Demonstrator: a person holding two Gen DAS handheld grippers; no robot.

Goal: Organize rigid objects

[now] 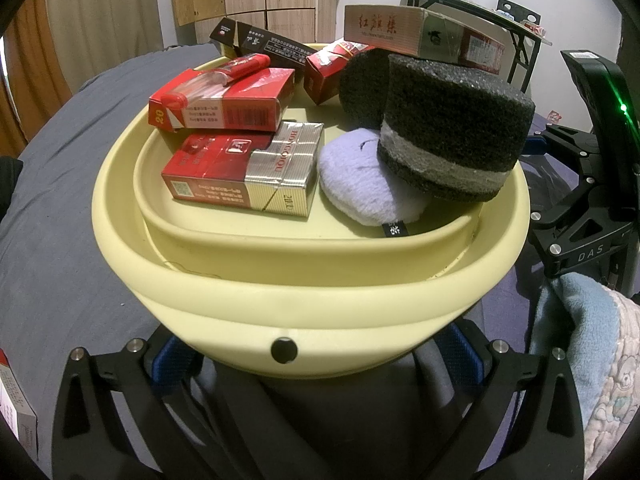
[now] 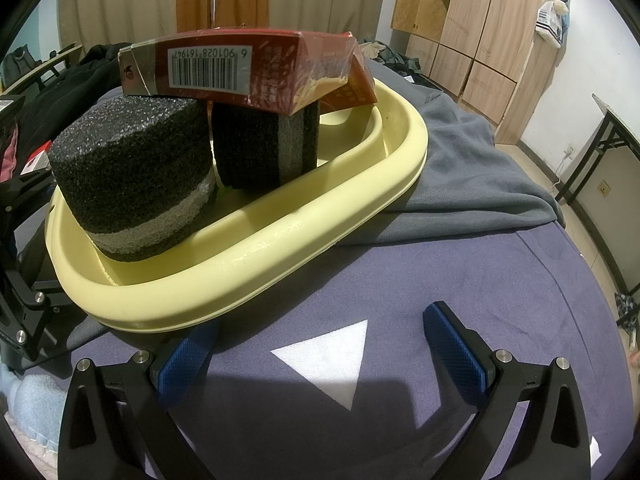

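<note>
The task appears well advanced: the yellow basin is already loaded with at least 3 red cigarette packs, a long carton resting across the top, 2 black foam blocks, a lavender pad and a red lighter. Soft items are mixed in with the boxes, so some sorting may remain, though this is only a judgement. One more pack is glimpsed at the lower left edge of the left wrist view, outside the basin, and could be left to collect. The left gripper is spread wide, with the basin's near wall sitting between its fingers; whether the pads actually touch the wall cannot be told. The right gripper is open and empty, hovering over the purple cloth just beside the basin's rim. Open room lies to the right over the cloth and the grey blanket; the carton overhangs the foam blocks and could be knocked off if the basin were jolted.
</note>
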